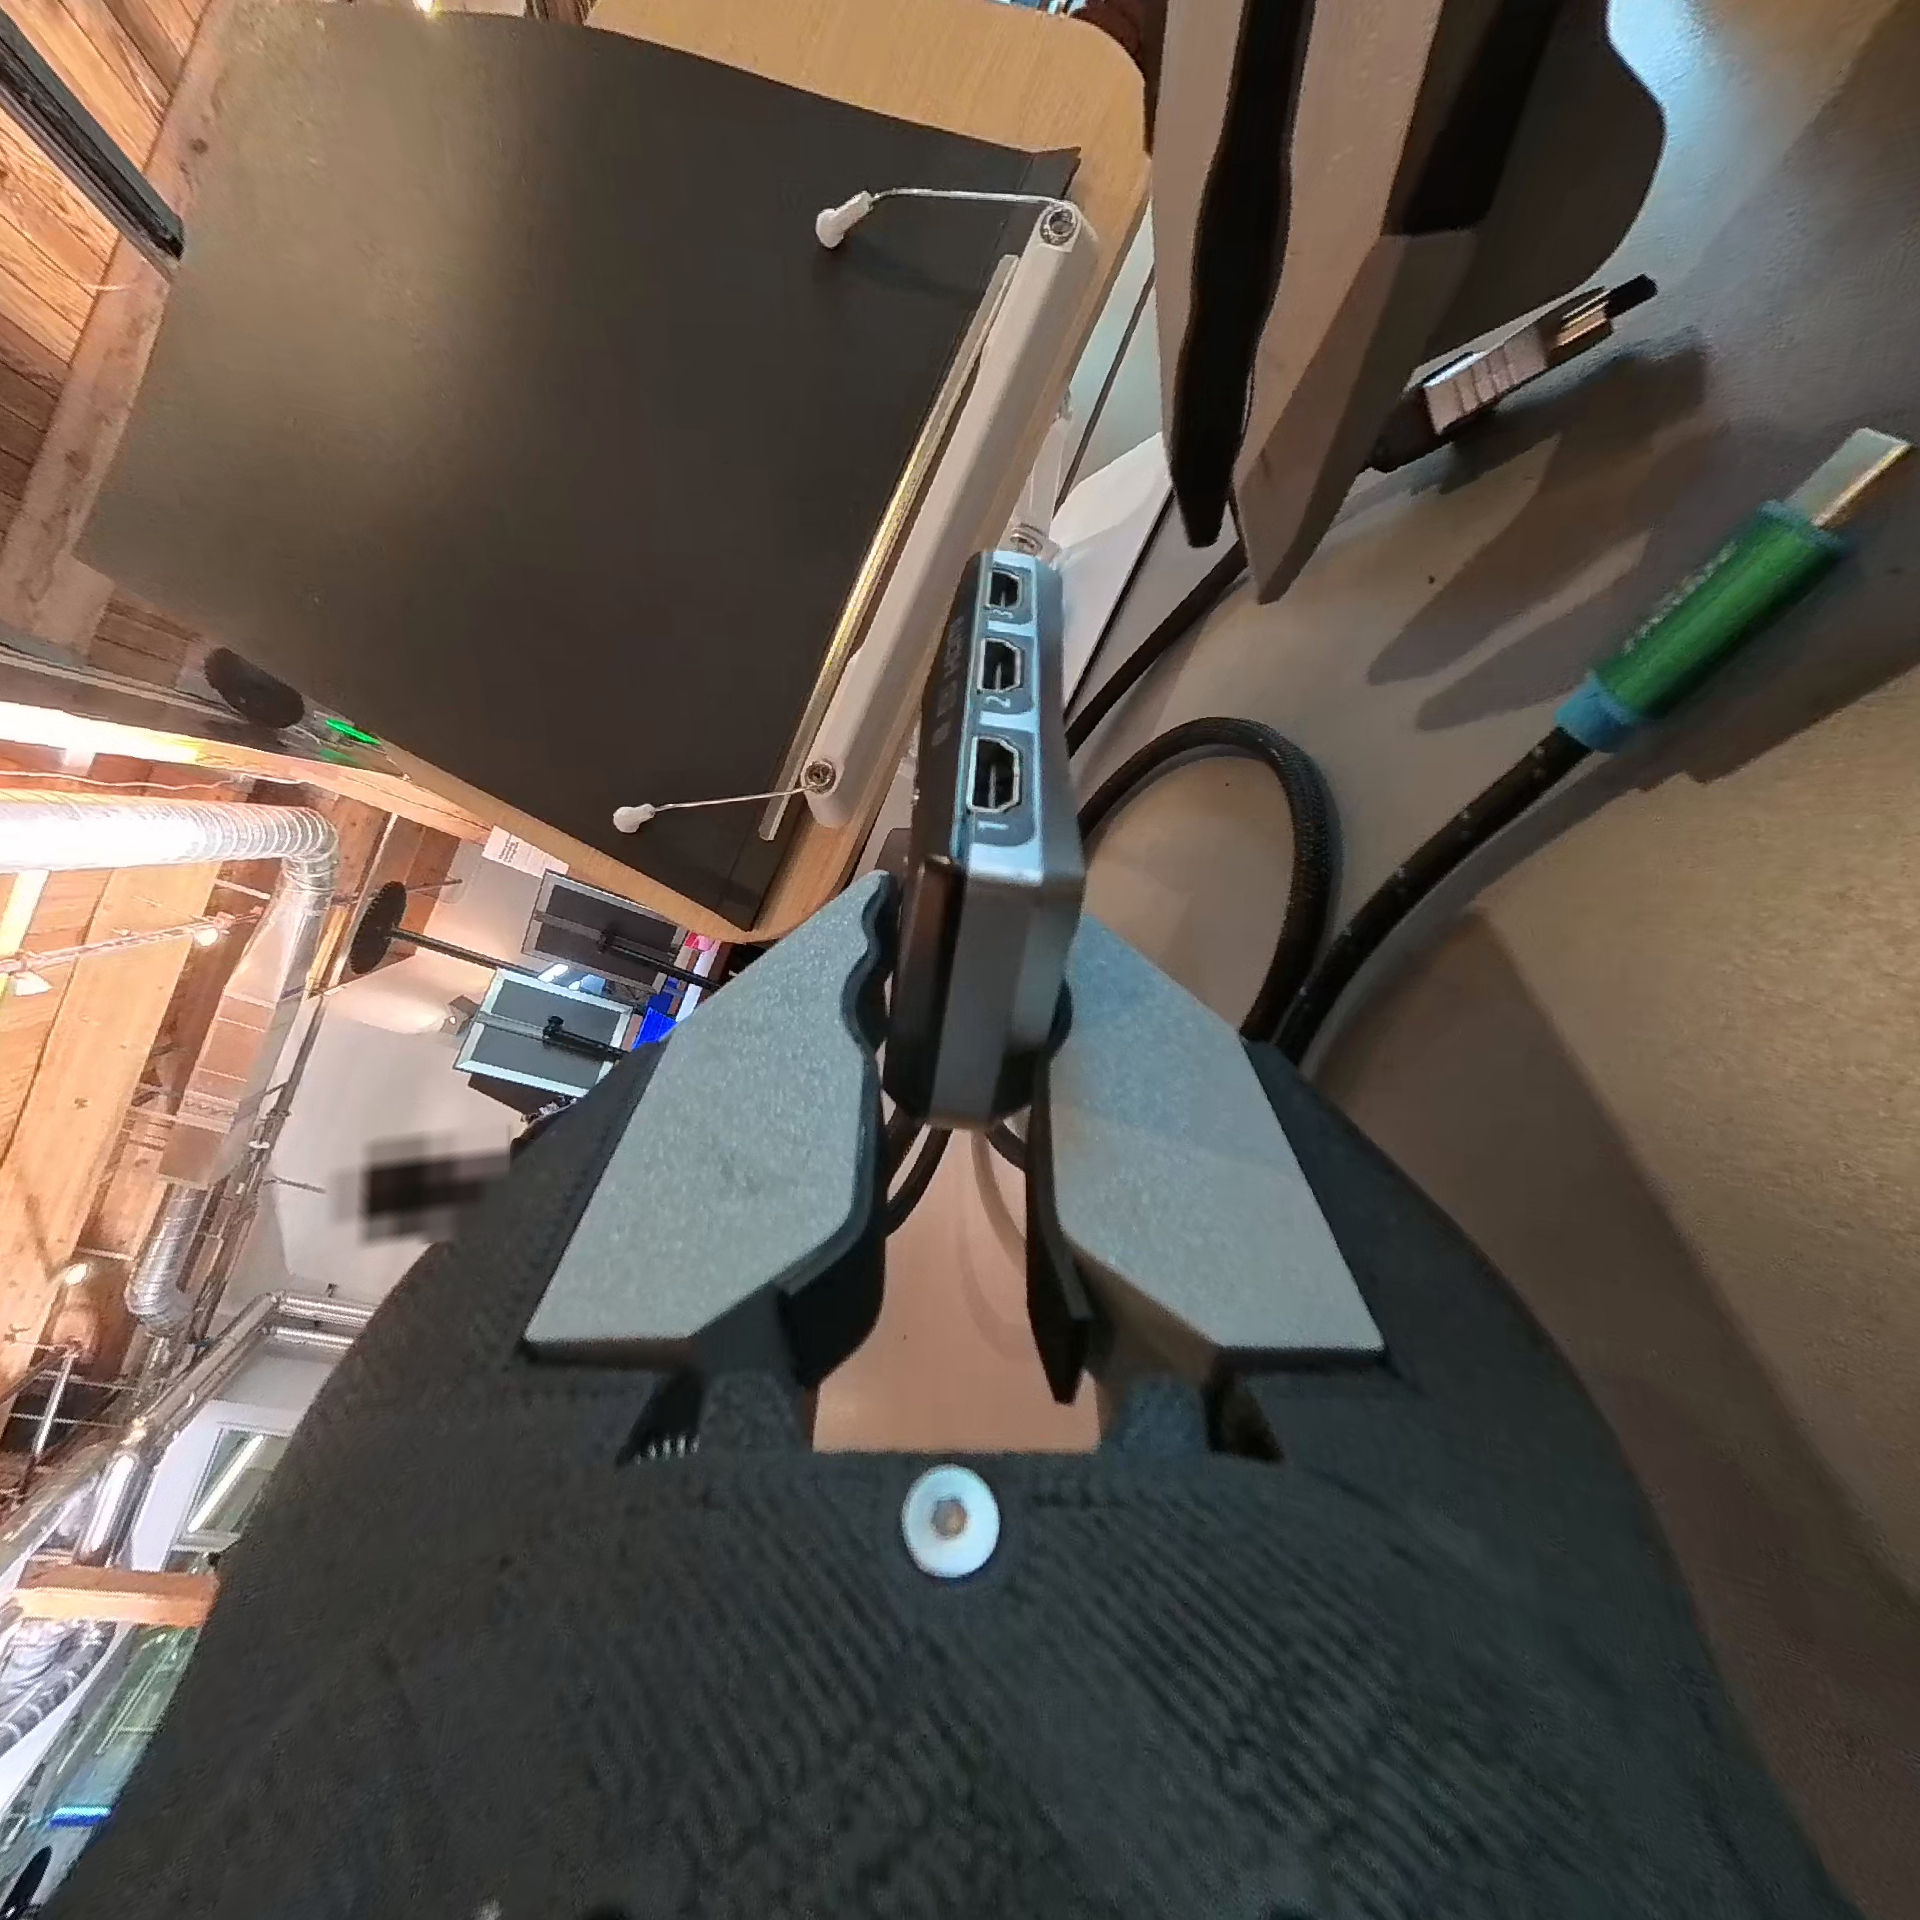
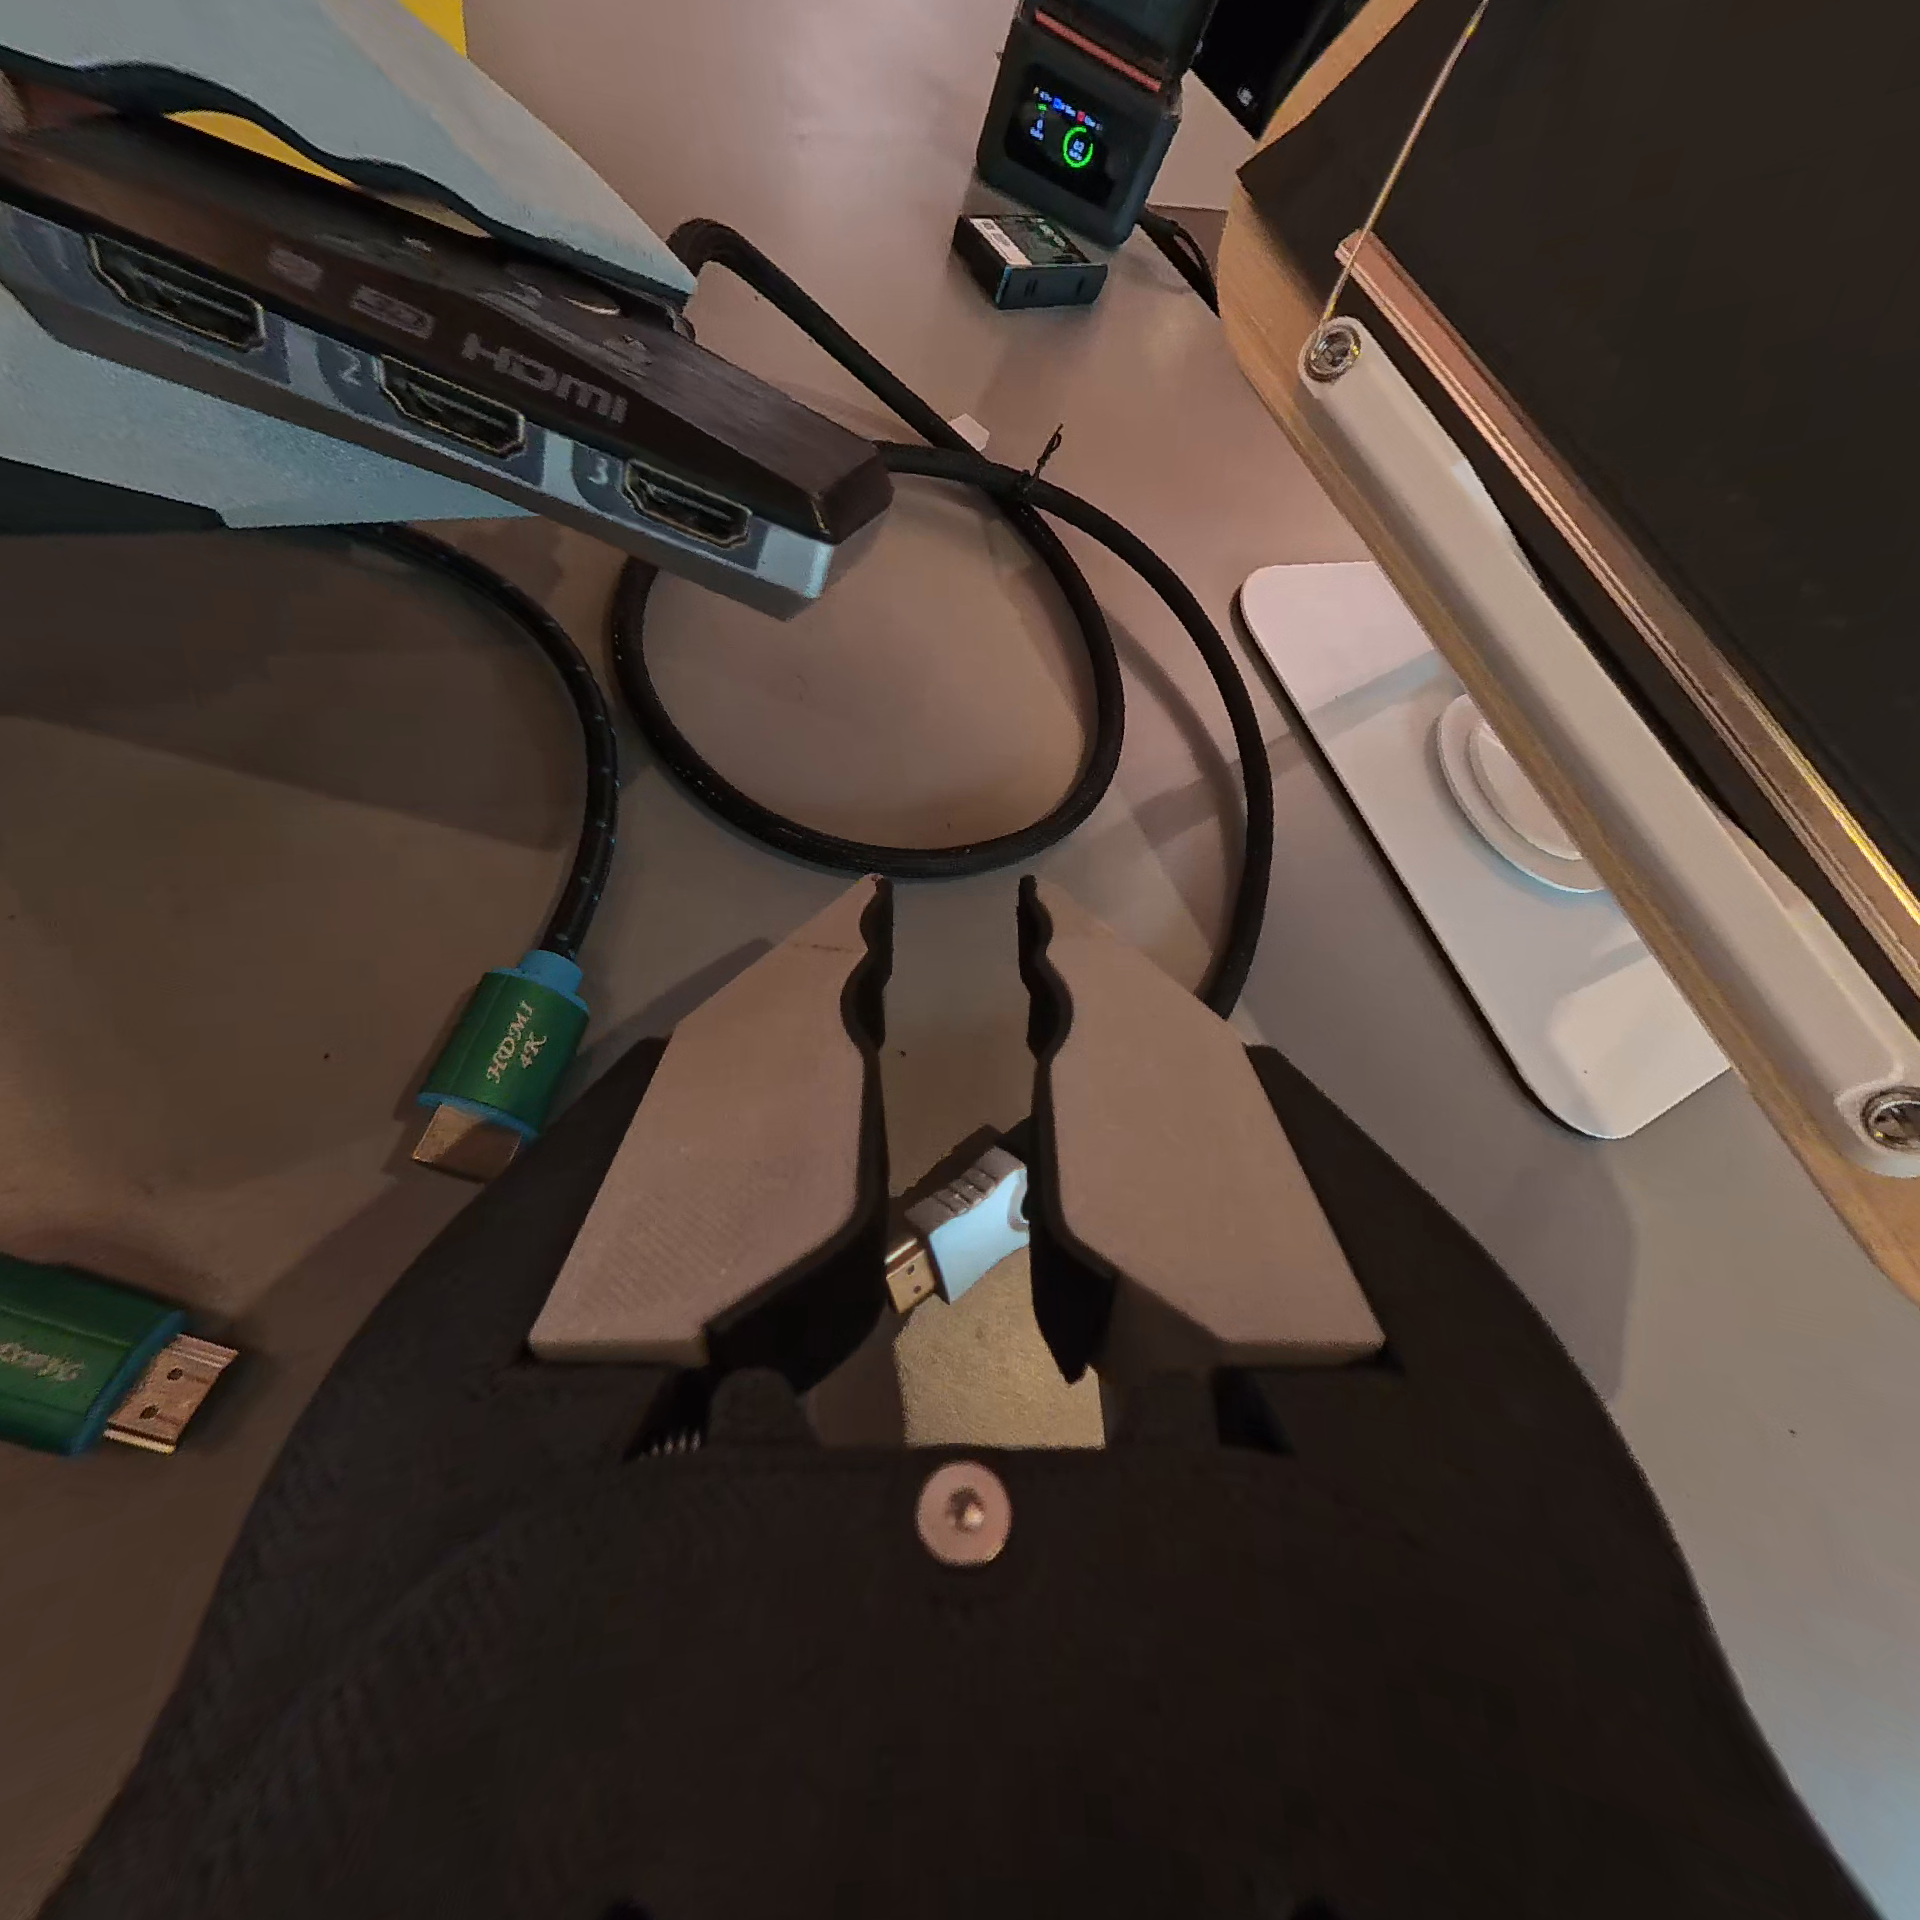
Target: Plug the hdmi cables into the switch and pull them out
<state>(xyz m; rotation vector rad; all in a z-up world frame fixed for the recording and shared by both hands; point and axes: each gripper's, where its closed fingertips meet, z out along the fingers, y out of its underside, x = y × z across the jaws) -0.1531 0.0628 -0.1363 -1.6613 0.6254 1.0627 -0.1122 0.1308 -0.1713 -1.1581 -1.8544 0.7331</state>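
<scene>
1. We hold the switch (image 1: 982,914) in the left gripper (image 1: 971,940), whose fingers are closed on its near end. The switch is lifted off the table (image 2: 935,717), and its three ports are all empty and face the right gripper.

2. We judge the step in hand to be picking up the first cable, since no plug is seated yet.

3. The right gripper (image 2: 954,904) hovers low over the table, its fingers parted by a narrow gap and holding nothing.

4. The silver-grey plug (image 2: 961,1231) lies on the table under that gripper, seen through the gap near the finger roots; we cannot tell whether the fingers touch it.

5. One green plug (image 2: 506,1049) lies just left of the right gripper, and a second green plug (image 2: 88,1351) sits farther left at the near edge. Their black braided cable (image 2: 1081,748) loops on the table beyond the fingertips.

6. The next move calls for us to close on a plug body with its metal tip left free, then line that tip up squarely with an empty port.

7. In the left wrist view the left gripper is rolled over, so the switch stands on edge.
</scene>
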